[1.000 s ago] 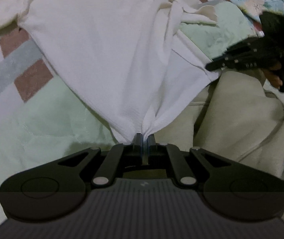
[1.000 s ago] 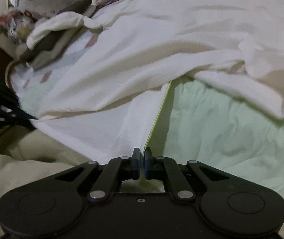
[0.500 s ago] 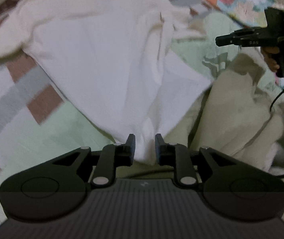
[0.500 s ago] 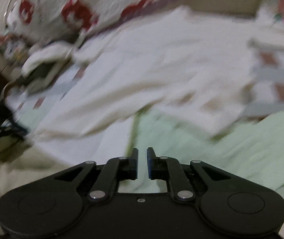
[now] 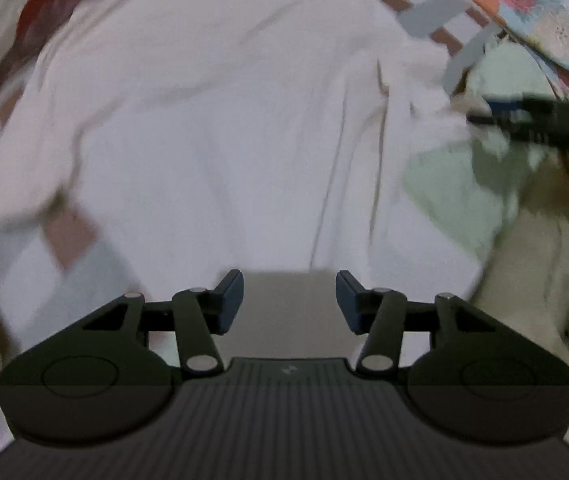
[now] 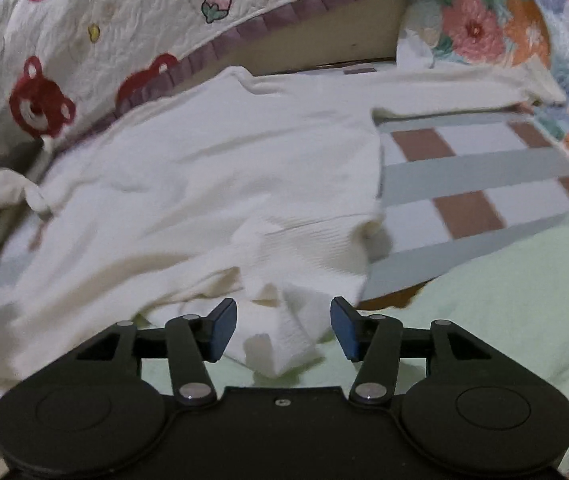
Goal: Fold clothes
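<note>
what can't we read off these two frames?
- Left wrist view: motion blur smears the white shirt; its hem runs behind the open left claw.
- Same view: right claw is a dark smear at the right edge; state unreadable there.
- Right wrist view: shirt's left sleeve is cut off by the frame edge; near hem sits partly behind the open right claw.

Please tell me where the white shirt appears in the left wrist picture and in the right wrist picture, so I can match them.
Left wrist view: the white shirt fills the centre and upper left, beyond the open left gripper.
Right wrist view: the white shirt spreads across centre-left, its hem between the open right gripper fingers.
Shared landmark: the brown-and-grey checked sheet.
</note>
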`<act>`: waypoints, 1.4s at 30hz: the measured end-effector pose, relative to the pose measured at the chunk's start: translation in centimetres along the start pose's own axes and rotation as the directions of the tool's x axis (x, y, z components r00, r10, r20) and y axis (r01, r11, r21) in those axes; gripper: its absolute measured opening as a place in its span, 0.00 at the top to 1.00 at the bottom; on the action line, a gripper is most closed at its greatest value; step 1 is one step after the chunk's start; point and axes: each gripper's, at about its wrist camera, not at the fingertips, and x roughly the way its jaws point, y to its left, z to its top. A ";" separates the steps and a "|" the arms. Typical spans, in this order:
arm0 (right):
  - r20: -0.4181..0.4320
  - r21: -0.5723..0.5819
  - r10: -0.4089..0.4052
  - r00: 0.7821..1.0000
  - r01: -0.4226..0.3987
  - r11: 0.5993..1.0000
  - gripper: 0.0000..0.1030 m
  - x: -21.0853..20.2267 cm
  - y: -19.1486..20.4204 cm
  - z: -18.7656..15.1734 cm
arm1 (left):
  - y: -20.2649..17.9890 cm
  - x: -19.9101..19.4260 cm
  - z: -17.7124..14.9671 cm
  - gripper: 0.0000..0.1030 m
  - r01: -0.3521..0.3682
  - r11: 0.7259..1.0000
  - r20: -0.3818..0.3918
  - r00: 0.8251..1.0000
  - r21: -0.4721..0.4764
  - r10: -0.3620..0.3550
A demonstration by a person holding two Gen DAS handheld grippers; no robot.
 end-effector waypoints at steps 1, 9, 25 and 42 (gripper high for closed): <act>0.019 0.029 0.007 1.000 -0.008 1.000 0.78 -0.4 -0.2 -0.3 | -0.7 0.7 1.3 0.52 0.016 1.000 0.044 0.999 -0.006 -0.016; 0.142 0.245 0.041 0.989 -0.075 0.967 0.95 -3.2 -1.2 -3.6 | -7.6 7.6 6.4 0.42 0.167 0.955 0.206 0.953 0.246 -0.220; -0.018 -0.199 -0.073 0.997 0.068 0.978 0.63 -0.6 4.1 -0.8 | -6.9 14.9 9.4 0.44 0.320 0.944 0.060 0.944 0.076 -0.325; -0.056 -0.209 -0.112 0.992 0.098 0.973 0.97 5.9 2.5 1.2 | -7.8 11.4 8.4 0.95 0.310 0.926 0.098 0.936 0.217 -0.337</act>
